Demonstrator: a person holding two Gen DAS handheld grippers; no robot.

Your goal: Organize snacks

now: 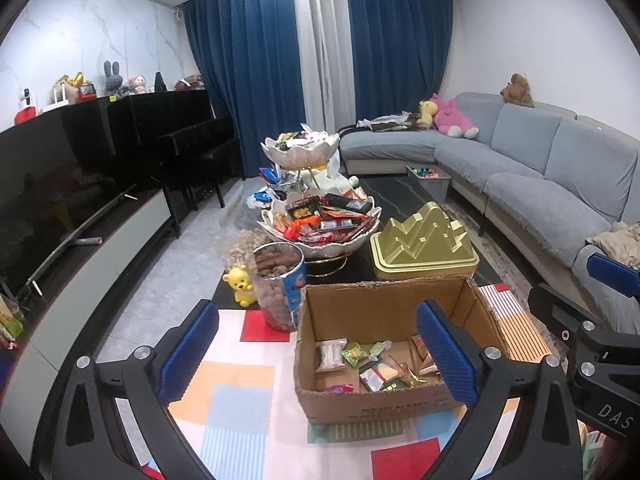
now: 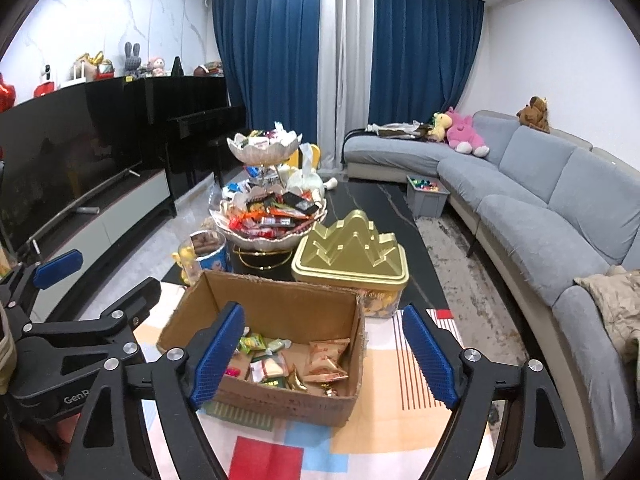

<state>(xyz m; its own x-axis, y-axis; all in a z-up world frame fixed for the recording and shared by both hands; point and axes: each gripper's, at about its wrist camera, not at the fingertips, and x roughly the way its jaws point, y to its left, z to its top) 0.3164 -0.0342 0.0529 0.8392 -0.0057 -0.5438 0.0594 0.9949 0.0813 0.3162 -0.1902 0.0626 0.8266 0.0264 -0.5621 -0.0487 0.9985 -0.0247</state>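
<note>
- Both claws are spread wide with nothing between the pads: left claw (image 1: pixel 318 354), right claw (image 2: pixel 324 354). Both hang over the near end of the bench (image 1: pixel 248 380), just in front of the box (image 1: pixel 384 396).
- The box is open cardboard on the patchwork cloth. Loose snacks (image 2: pixel 280 364) lie flat on its bottom: little foil and plastic packets. I'd guess they're super light, crinkly and a bit slippery, so pinch one by a sealed edge or across the flat middle, gently. The orange pouches (image 2: pixel 325 362) look puffy and probably crush easily.
- The box walls look floppy and torn at the rim, so I wouldn't lift by one wall.
- Just behind it is the tub (image 1: pixel 278 280) of brown round snacks, clear plastic and open on top. Likely heavier and spill-prone, so grab around its body.
- Beside that is the gold tin (image 2: pixel 350 256), rigid and smooth. It could slip.
- Farther back, the tiered dish (image 1: pixel 320 220) is heaped with wrapped bars. It looks fragile and top-heavy, so take packets off the top only.
</note>
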